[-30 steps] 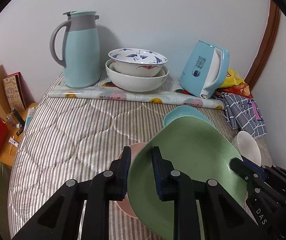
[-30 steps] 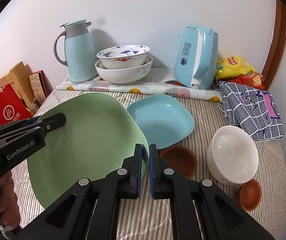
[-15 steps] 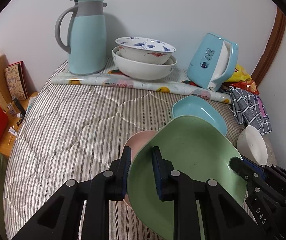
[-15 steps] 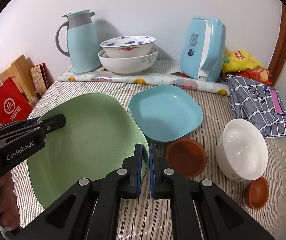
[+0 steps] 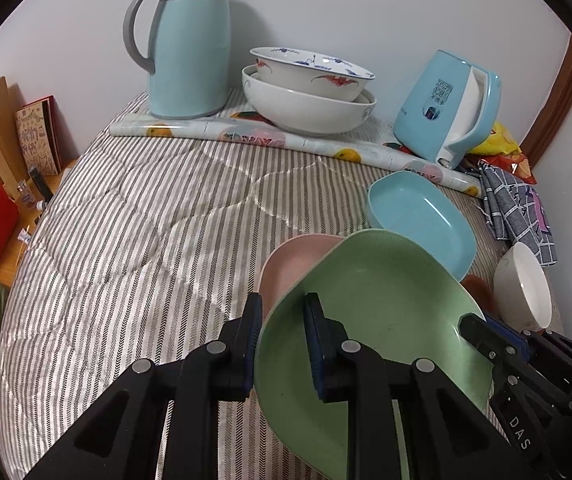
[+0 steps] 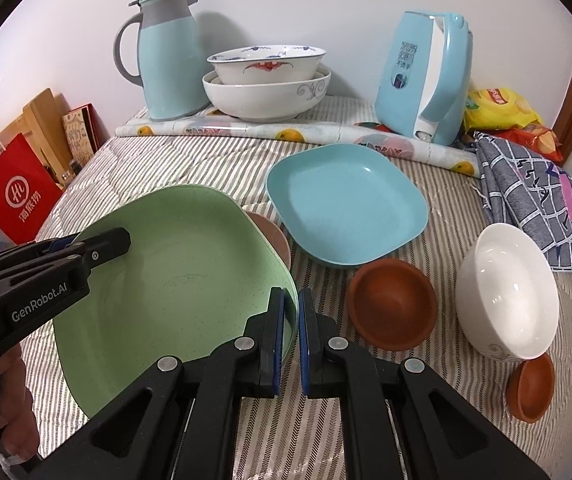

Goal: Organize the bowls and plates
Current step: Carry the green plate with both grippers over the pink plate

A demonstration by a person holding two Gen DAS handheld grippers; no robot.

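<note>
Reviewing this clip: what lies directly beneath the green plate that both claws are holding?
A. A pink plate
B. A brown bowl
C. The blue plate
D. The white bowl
A. A pink plate pokes out from under the far edge of the green plate; its rim also shows in the right wrist view.

At the far left you have a light-blue thermos jug [image 6: 167, 56] with a grey handle, standing on a rolled fruit-print mat [image 6: 286, 134]. Far right you see a blue electric kettle [image 6: 426, 76], yellow and red snack bags [image 6: 502, 110] and a grey checked cloth [image 6: 538, 196]. A red paper bag [image 6: 17, 196] sits beside the striped quilted bed [image 5: 145, 220] on your left.
</note>
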